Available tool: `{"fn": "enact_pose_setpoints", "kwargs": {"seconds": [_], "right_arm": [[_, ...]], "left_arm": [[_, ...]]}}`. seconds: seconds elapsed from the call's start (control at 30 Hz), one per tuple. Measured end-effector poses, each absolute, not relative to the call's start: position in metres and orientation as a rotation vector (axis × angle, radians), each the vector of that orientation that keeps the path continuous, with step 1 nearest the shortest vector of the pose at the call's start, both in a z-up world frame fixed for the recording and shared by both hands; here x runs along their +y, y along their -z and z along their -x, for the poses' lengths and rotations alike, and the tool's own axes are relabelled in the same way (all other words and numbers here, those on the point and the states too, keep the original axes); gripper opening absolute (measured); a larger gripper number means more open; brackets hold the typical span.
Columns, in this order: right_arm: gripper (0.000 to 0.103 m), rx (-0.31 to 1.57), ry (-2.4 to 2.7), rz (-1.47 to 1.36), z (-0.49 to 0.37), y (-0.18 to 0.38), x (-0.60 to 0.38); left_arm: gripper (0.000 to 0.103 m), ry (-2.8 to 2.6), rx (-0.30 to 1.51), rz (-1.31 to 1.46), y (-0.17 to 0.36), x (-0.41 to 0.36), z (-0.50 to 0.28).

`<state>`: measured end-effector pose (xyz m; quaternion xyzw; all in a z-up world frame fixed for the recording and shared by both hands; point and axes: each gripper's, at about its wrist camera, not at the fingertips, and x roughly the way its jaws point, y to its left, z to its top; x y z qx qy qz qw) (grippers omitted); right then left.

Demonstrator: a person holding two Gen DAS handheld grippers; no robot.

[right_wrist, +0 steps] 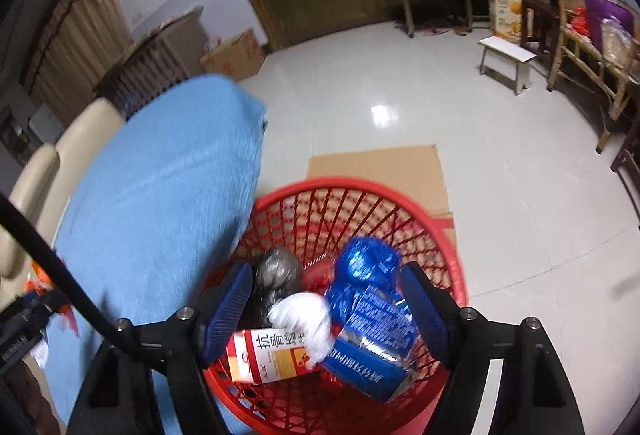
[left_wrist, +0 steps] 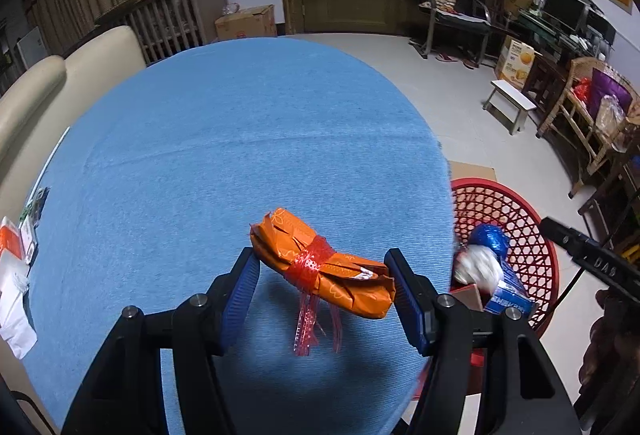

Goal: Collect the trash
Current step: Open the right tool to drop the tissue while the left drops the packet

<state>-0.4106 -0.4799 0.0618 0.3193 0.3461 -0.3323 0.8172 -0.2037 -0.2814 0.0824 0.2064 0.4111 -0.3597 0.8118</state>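
Observation:
An orange wrapper bundle [left_wrist: 324,267] tied with red ribbon is held between my left gripper's [left_wrist: 322,271] blue pads, lifted a little above the blue tablecloth [left_wrist: 240,139]. The red mesh basket [right_wrist: 448,247] stands on the floor right of the table; it also shows in the left wrist view [left_wrist: 528,227]. It holds a blue foil bag [right_wrist: 368,267], a blue box [right_wrist: 372,351], a white crumpled wad [right_wrist: 308,319], a red-and-white carton [right_wrist: 268,355] and a grey ball [right_wrist: 278,269]. My right gripper [right_wrist: 328,299] is open over the basket with nothing between its pads.
White and orange wrappers [left_wrist: 12,267] lie at the table's left edge. A cream sofa [left_wrist: 36,91] stands beyond it. Cardboard [right_wrist: 384,175] lies flat under the basket. A small white stool [right_wrist: 506,61] and wooden chairs [right_wrist: 588,47] stand across the tiled floor.

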Motion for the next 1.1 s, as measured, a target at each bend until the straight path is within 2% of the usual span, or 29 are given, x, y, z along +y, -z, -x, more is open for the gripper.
{"fn": "enact_pose_setpoints", "kwargs": {"seconds": [0.37, 0.67, 1.1], "right_arm": [[0.080, 0.624, 0.726, -0.750, 0.453, -0.088, -0.478], [0.080, 0.473, 0.755, -0.684, 0.475, -0.131, -0.468], [0.080, 0.363, 0.849, -0.619, 0.505, -0.159, -0.464]], "left_arm": [[0.066, 0.886, 0.889, -0.532, -0.076, -0.334, 0.241], [0.066, 0.954, 0.870, -0.592, -0.075, -0.366, 0.270], [0.066, 0.998, 0.872, -0.637, -0.067, -0.389, 0.283]]}}
